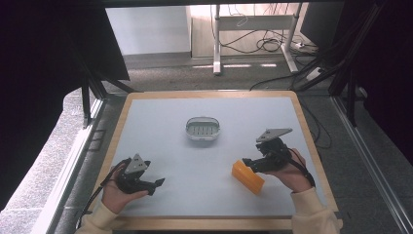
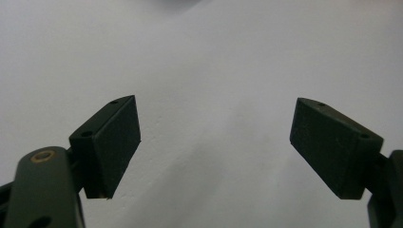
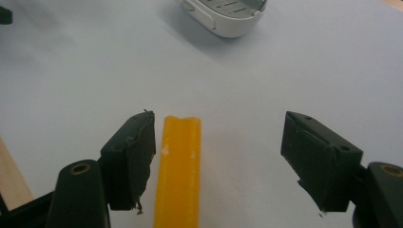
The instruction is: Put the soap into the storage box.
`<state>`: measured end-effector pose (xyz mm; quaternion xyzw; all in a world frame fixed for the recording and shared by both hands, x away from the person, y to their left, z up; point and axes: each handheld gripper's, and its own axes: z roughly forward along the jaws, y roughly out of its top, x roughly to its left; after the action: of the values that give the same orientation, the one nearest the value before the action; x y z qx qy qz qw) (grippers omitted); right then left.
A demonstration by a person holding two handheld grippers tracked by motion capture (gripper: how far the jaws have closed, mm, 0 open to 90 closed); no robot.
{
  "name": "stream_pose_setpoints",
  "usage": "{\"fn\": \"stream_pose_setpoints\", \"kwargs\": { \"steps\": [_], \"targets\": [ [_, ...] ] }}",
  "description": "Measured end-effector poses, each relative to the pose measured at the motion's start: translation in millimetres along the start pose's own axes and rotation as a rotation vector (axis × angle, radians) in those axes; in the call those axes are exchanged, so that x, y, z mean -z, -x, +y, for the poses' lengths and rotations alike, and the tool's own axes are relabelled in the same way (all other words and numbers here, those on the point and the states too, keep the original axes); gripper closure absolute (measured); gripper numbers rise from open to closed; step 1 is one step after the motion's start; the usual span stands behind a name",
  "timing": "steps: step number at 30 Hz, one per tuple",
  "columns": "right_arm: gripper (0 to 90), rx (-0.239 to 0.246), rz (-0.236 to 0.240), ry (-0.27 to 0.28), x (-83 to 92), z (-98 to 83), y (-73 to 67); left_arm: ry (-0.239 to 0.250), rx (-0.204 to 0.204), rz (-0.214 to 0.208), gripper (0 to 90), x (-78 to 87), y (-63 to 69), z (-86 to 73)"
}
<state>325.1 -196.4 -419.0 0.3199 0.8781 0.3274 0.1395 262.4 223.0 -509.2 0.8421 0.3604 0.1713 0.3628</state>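
An orange-yellow bar (image 1: 248, 178) lies flat on the pale blue-grey table top (image 1: 195, 165), towards the front right. My right gripper (image 1: 249, 165) is at the bar's far end, held by a hand in a cream sleeve. In the right gripper view the bar (image 3: 179, 171) sits between the jaws of my right gripper (image 3: 218, 152), close beside the left pad, with a wide gap to the right pad, so this gripper is open. A white oval slotted dish (image 1: 202, 128) stands mid-table, also visible as the dish (image 3: 223, 14). My left gripper (image 1: 156, 186) rests at the front left, and in its own view the left gripper (image 2: 214, 142) is open over bare table.
The table has a light wooden border (image 1: 311, 146); its front edge runs just below both hands. Beyond the far edge are grey floor, white desk legs (image 1: 216, 44) and loose cables. Dark panels stand at the left and right.
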Motion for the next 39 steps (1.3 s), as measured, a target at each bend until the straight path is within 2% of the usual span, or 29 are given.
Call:
{"fn": "stream_pose_setpoints", "kwargs": {
  "steps": [10, 12, 17, 26, 30, 36, 39],
  "targets": [
    [27.0, 0.032, 0.032, -0.04, -7.5, -1.4, -13.3, -0.003, -0.003, -0.002, 17.3, -1.0, 0.7, -0.1],
    [26.9, 0.024, 0.039, -0.058, -11.6, -2.9, -15.6, -0.004, -0.004, -0.003, 17.3, -0.8, 0.7, -0.2],
    [26.9, 0.03, 0.035, -0.097, -19.5, -6.6, -19.4, -0.003, -0.006, -0.003, 17.3, -0.6, 0.6, -0.3],
    [29.0, 0.056, 0.037, -0.143, -26.5, -10.3, -21.7, -0.004, -0.007, -0.003, 17.3, -0.6, 0.5, -0.3],
    [29.6, 0.058, 0.038, -0.181, -32.0, -13.1, -21.6, -0.004, -0.01, -0.003, 17.3, -0.6, 0.8, -0.3],
    [34.9, 0.081, 0.051, -0.243, -41.4, -17.0, -23.1, -0.004, -0.008, -0.003, 17.3, -0.6, 0.9, -0.4],
    [39.4, 0.073, 0.056, -0.269, -45.7, -18.9, -22.5, -0.004, -0.008, -0.003, 17.3, -0.7, 1.0, -0.5]
  ]
}}
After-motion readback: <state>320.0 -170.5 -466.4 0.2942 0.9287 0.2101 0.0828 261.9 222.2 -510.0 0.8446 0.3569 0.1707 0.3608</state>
